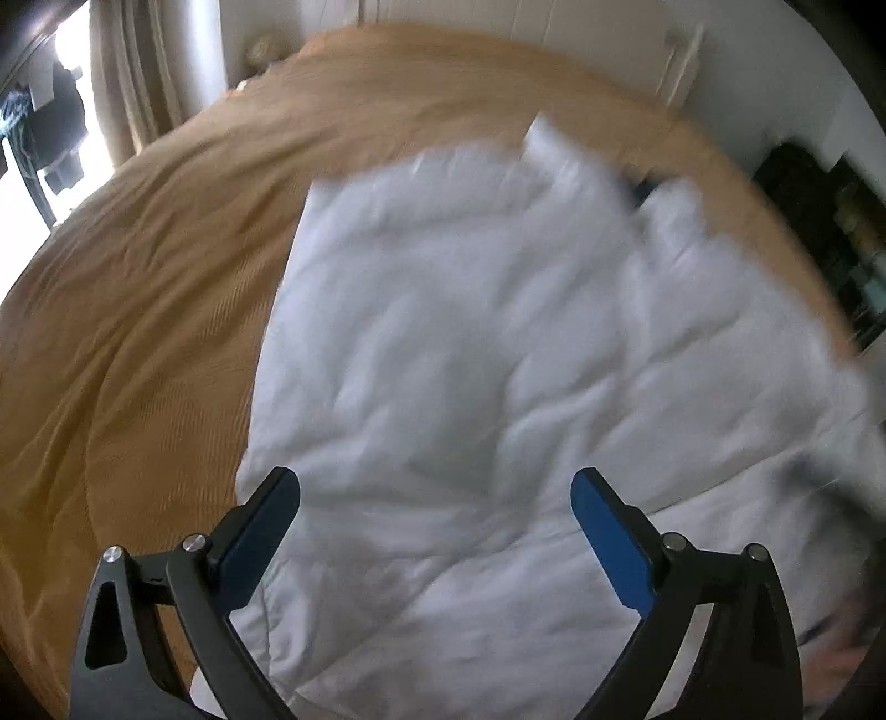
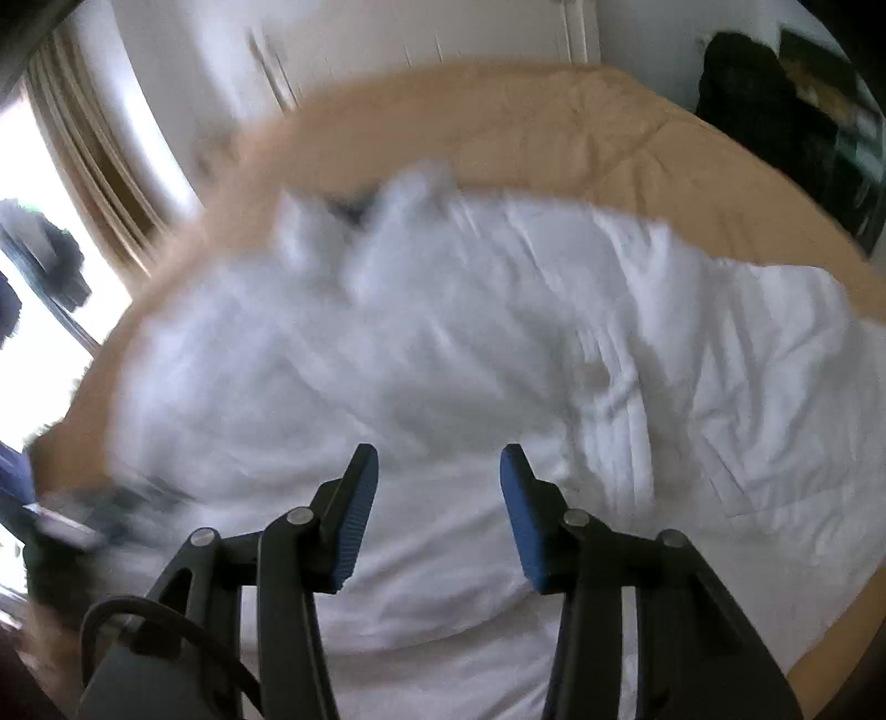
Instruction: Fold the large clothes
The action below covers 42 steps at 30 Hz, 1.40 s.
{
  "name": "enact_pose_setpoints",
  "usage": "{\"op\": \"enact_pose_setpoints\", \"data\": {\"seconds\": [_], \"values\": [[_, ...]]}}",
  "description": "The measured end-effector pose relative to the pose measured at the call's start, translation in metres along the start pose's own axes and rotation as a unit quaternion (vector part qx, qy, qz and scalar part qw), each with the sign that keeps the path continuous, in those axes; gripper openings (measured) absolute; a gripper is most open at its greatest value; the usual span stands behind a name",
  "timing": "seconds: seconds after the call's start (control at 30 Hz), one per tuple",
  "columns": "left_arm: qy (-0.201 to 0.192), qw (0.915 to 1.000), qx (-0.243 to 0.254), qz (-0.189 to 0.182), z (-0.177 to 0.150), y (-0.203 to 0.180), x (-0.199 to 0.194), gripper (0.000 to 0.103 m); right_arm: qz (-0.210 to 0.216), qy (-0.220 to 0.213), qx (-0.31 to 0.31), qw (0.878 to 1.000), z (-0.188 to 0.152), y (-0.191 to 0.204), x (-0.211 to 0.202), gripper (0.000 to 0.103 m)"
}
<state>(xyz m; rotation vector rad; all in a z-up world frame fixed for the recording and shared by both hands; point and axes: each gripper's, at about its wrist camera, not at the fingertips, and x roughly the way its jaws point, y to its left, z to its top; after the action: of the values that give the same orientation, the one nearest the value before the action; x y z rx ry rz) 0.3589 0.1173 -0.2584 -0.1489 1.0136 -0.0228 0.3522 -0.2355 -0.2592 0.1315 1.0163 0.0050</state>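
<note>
- Bedding first: a wide bed covered in a tan, ribbed-weave bedspread (image 1: pixel 166 310) takes up most of the room in front of me, its cloth rumpled into long soft folds toward the window side.
- Spread on that bedspread lies the large white garment of thin, creased cotton (image 1: pixel 470 343); it sits flat toward the near edge of the bed, and in the right wrist view (image 2: pixel 443 343) its far edge bunches up into a couple of raised points, where a small dark patch shows. The blur there is too strong to say what the patch is.
- Behind the bed stands a white panelled wall or wardrobe front (image 2: pixel 387 39), and beige curtains (image 1: pixel 127 72) hang beside a very bright window on the left.
- Off to the right of the bed is a dark shelf unit with blurred contents (image 1: pixel 836 232); I cannot make out what is on it.
- The left gripper, black arms with blue pads (image 1: pixel 434 487), hangs above the near part of the white garment with its jaws spread wide apart, nothing between them and neither pad touching the cloth.
- The right gripper, of the same black and blue build (image 2: pixel 439 462), hovers over the middle of the garment with its jaws parted by a moderate gap; no fabric is caught between its pads.
- A black cable (image 2: pixel 160 620) loops by the base of the right gripper.
</note>
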Motion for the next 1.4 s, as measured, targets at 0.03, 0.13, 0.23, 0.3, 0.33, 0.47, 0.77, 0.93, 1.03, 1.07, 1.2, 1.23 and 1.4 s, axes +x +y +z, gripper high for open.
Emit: {"op": "enact_pose_setpoints", "data": {"seconds": [0.03, 0.13, 0.23, 0.3, 0.33, 0.47, 0.77, 0.93, 1.03, 1.07, 1.2, 1.23, 1.4], "values": [[-0.027, 0.9996, 0.003, -0.010, 0.011, -0.005, -0.011, 0.103, -0.014, 0.045, 0.005, 0.999, -0.006, -0.004, 0.029, 0.045], [-0.063, 0.9973, 0.038, 0.000, 0.044, -0.022, -0.007, 0.103, 0.019, 0.034, 0.018, 0.999, -0.017, -0.016, 0.044, 0.046], [-0.003, 0.9995, 0.032, 0.008, 0.070, -0.025, 0.048, 0.103, -0.001, 0.036, -0.004, 0.999, -0.016, -0.006, 0.048, 0.048], [0.053, 0.9984, 0.016, 0.005, 0.071, -0.020, 0.091, 0.103, -0.006, 0.034, -0.004, 0.999, -0.021, -0.006, 0.043, 0.050], [0.060, 0.9979, 0.021, 0.009, 0.069, -0.021, 0.102, 0.103, -0.004, 0.033, 0.000, 0.999, -0.021, -0.006, 0.045, 0.051], [0.045, 0.9968, 0.052, 0.041, 0.063, -0.031, 0.081, 0.102, -0.001, 0.028, -0.007, 1.000, -0.025, -0.001, 0.037, 0.058], [0.026, 0.9984, 0.044, 0.024, -0.049, -0.018, 0.023, 0.103, 0.036, 0.019, -0.004, 0.999, -0.031, -0.016, 0.010, 0.071], [0.013, 0.9974, 0.057, 0.043, -0.052, -0.025, 0.032, 0.103, 0.045, 0.003, 0.008, 0.999, -0.033, -0.038, -0.028, 0.082], [0.007, 0.9970, 0.065, 0.041, -0.053, -0.024, 0.031, 0.103, 0.017, -0.049, 0.056, 0.997, -0.035, -0.090, -0.071, 0.086], [0.006, 0.9971, 0.066, 0.038, -0.053, -0.024, 0.031, 0.103, 0.014, -0.056, 0.070, 0.996, -0.034, -0.105, -0.079, 0.086], [0.009, 0.9975, 0.061, 0.035, -0.053, -0.021, 0.033, 0.103, -0.045, -0.074, 0.178, 0.980, -0.038, -0.219, -0.116, 0.101], [0.009, 0.9973, 0.062, 0.037, -0.056, -0.022, 0.030, 0.103, -0.065, -0.074, 0.213, 0.972, -0.042, -0.257, -0.123, 0.102], [0.008, 0.9973, 0.063, 0.038, -0.058, -0.022, 0.029, 0.103, -0.074, -0.071, 0.373, 0.922, -0.073, -0.398, -0.134, 0.102]]}}
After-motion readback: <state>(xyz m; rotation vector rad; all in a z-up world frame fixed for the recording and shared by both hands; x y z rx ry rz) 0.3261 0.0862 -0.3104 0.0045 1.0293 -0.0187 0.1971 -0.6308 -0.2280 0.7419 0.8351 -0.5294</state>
